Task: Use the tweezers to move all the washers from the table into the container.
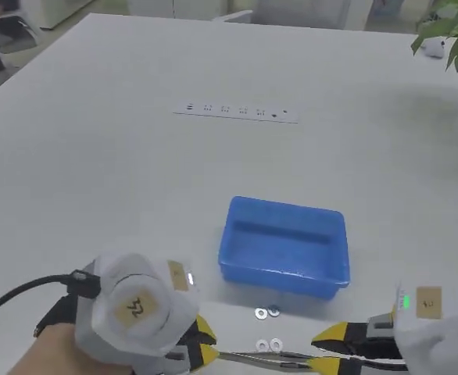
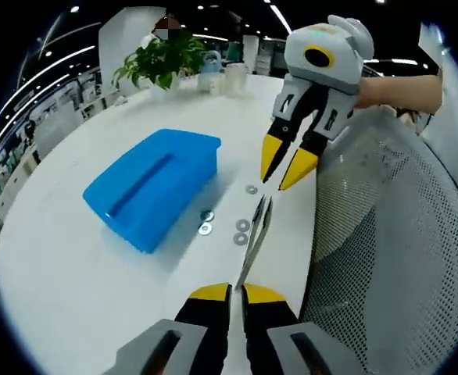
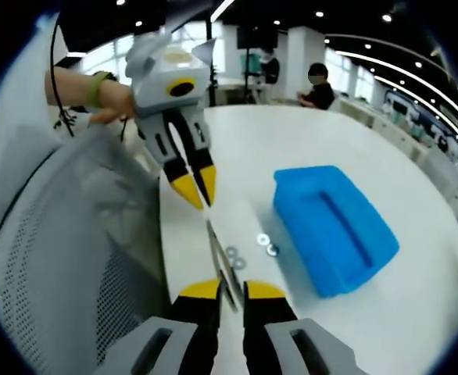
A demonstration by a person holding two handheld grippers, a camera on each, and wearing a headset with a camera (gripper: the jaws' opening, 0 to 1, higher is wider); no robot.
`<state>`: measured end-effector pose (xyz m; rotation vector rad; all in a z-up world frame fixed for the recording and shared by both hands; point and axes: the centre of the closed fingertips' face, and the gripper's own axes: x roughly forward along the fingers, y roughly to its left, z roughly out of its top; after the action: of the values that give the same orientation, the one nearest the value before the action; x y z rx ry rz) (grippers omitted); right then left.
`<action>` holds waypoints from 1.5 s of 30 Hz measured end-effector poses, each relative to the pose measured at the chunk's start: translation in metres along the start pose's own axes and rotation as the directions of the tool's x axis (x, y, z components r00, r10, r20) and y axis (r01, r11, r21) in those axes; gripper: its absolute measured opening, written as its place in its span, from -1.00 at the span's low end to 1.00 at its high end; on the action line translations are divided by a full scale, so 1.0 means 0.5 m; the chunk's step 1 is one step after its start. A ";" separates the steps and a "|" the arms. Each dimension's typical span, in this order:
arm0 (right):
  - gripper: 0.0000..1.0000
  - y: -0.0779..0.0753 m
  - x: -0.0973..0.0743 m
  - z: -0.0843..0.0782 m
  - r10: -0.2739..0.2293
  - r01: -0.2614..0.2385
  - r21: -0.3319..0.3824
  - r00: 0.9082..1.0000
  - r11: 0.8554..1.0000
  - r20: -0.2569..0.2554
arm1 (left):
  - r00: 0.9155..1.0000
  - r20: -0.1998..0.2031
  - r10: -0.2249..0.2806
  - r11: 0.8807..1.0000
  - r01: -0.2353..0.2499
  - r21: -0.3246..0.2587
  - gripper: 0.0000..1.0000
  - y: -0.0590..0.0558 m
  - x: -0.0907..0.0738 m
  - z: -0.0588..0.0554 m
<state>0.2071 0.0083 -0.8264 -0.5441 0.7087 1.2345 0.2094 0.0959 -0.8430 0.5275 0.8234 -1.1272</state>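
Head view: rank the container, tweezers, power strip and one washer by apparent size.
Largest: container.
Next: tweezers and power strip, about equally long; the strip lies farther away, so unranked.
Smallest: washer.

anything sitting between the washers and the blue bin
Nothing visible. The washers lie on bare table right before the bin; only its near wall must be cleared. The tweezers lie on the washers' other side.
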 end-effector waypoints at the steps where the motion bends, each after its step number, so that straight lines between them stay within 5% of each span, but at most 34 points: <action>1: -0.88 0.001 0.001 -0.002 0.003 -0.003 -0.004 1.000 1.000 -0.005 | 1.000 -0.010 0.000 1.000 0.001 0.014 -0.98 0.001 0.004 -0.001; 16: -0.84 0.001 0.023 -0.013 0.023 -0.026 -0.055 0.998 0.998 -0.055 | 0.997 -0.073 -0.023 0.977 0.038 0.210 -1.00 -0.004 0.035 0.001; 23: -0.75 0.005 0.034 -0.010 0.028 -0.034 -0.091 0.998 0.995 -0.063 | 0.998 -0.046 -0.040 0.964 0.051 0.263 -1.00 -0.015 0.018 0.012; 34: -0.72 0.024 0.043 0.008 0.062 -0.066 -0.115 0.997 0.991 -0.035 | 0.996 0.081 -0.037 0.946 0.009 0.323 -1.00 -0.054 -0.069 0.102; 45: -0.86 0.041 0.042 0.033 0.075 -0.071 -0.095 0.997 0.993 0.034 | 0.994 0.101 -0.044 0.929 0.004 0.369 -1.00 -0.090 -0.094 0.150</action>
<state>0.1938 0.0389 -0.8307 -0.5753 0.6465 1.3483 0.1811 0.0515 -0.7588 0.7627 0.5243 -1.3309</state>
